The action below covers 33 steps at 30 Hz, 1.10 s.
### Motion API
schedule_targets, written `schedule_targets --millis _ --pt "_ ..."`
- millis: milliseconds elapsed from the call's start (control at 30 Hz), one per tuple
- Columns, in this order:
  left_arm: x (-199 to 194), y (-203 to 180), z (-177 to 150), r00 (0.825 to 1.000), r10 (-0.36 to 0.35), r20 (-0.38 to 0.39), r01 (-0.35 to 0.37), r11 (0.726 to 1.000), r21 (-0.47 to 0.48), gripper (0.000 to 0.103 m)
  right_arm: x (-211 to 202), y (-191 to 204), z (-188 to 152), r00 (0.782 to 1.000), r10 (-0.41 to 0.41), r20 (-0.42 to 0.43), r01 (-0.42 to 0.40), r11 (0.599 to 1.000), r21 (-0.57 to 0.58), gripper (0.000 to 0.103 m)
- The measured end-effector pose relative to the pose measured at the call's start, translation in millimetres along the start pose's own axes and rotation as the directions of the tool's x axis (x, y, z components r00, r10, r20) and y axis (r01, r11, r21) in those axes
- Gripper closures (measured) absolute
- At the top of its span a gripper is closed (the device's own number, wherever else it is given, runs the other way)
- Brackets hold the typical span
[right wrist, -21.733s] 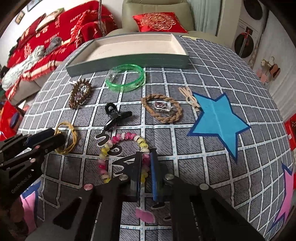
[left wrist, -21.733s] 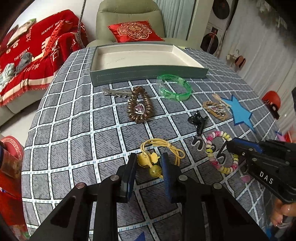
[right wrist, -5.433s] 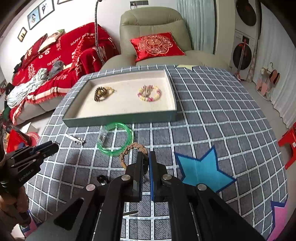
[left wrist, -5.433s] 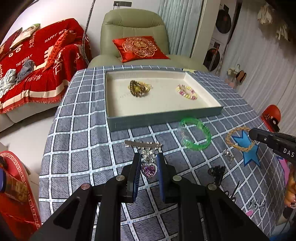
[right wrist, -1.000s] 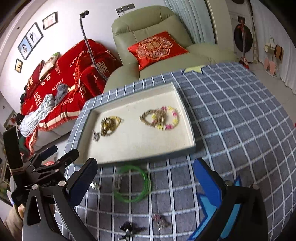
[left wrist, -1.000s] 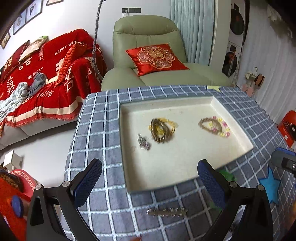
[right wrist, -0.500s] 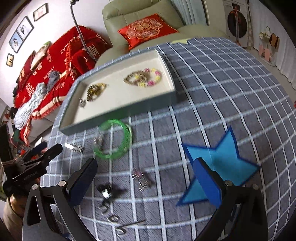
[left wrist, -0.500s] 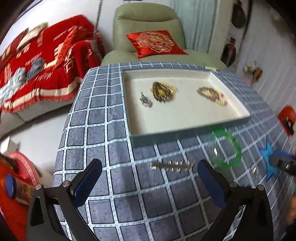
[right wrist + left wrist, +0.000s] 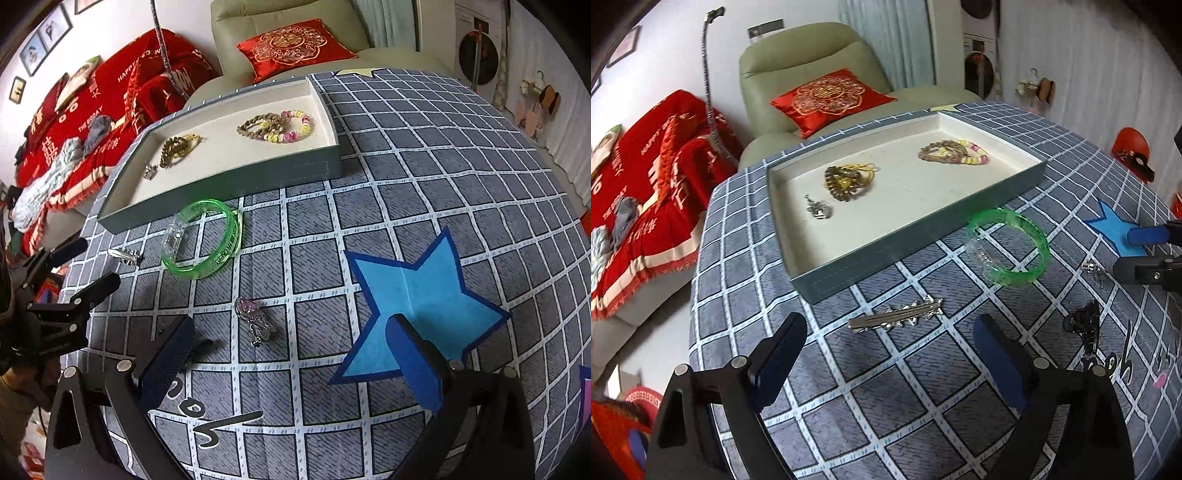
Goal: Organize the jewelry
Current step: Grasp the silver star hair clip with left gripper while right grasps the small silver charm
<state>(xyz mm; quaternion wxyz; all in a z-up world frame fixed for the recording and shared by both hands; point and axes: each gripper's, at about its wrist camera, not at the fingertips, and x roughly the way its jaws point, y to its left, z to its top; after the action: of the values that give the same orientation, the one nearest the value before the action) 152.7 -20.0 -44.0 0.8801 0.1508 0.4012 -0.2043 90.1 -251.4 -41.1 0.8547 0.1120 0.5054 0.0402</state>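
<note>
The grey-green tray (image 9: 923,236) (image 9: 236,181) holds a brown coil tie, a braided bracelet with a bead bracelet, and a small silver pendant (image 9: 819,209). On the cloth lie a silver hair clip (image 9: 895,317), a green bangle (image 9: 1006,245) (image 9: 203,238), a pink-stone pendant (image 9: 253,319) and a black claw clip (image 9: 1084,325). My left gripper (image 9: 890,354) is open just in front of the hair clip. My right gripper (image 9: 291,354) is open and low, with the pink-stone pendant just ahead between its fingers.
The round table has a grey checked cloth (image 9: 424,166) with a blue star (image 9: 417,291). A green armchair with a red cushion (image 9: 831,96) and a red-draped sofa (image 9: 635,177) stand behind. The table edge falls off at the left.
Both grippers have dropped from above the tray toward the near cloth. The left one now faces the hair clip, the right one the pink-stone pendant. Both stay open.
</note>
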Motion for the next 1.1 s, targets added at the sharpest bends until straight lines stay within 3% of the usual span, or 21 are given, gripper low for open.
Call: schedule_targets --millis 200,367,467,733,833,900,1033,1100 --pt "3.0 -6.8 6.3 0.999 -0.033 0.016 0.032 0.994 0.100 0.007 9.9 8.4 -2.0 0.999 -0.002 -0.036 0.000 0.999 -0.045 0.029" --pt "10.3 -10.0 10.7 0.997 -0.082 -0.009 0.083 0.987 0.141 0.007 13.4 18.3 -2.7 0.999 -0.009 -0.037 0.006 0.996 -0.086 0.033" --pt "17.4 -10.0 11.0 0.992 -0.119 -0.046 0.124 0.981 0.147 0.019 14.3 23.2 -2.9 0.999 -0.014 -0.037 0.009 0.994 -0.111 0.037" --pt "30.9 -0.3 10.1 0.974 -0.201 -0.104 0.210 0.974 0.086 0.020 17.8 34.6 -2.3 0.999 -0.034 -0.038 0.027 0.983 -0.180 0.043" --pt "29.2 0.5 9.9 0.971 -0.215 -0.103 0.224 0.971 0.085 0.035 18.5 38.4 -2.6 0.998 -0.044 -0.037 0.035 0.979 -0.201 0.047" --pt "27.1 -1.2 9.9 0.969 -0.220 -0.108 0.230 0.969 0.087 0.052 18.3 40.0 -2.8 0.998 -0.051 -0.036 0.043 0.977 -0.208 0.053" --pt "25.4 -1.7 9.4 0.972 -0.207 -0.109 0.215 0.974 0.069 0.068 17.4 42.7 -3.5 0.997 -0.062 -0.038 0.052 0.975 -0.215 0.073" --pt "24.4 -1.9 8.7 0.974 -0.198 -0.106 0.205 0.977 0.055 0.069 17.8 42.4 -3.1 0.997 -0.066 -0.039 0.056 0.975 -0.216 0.084"
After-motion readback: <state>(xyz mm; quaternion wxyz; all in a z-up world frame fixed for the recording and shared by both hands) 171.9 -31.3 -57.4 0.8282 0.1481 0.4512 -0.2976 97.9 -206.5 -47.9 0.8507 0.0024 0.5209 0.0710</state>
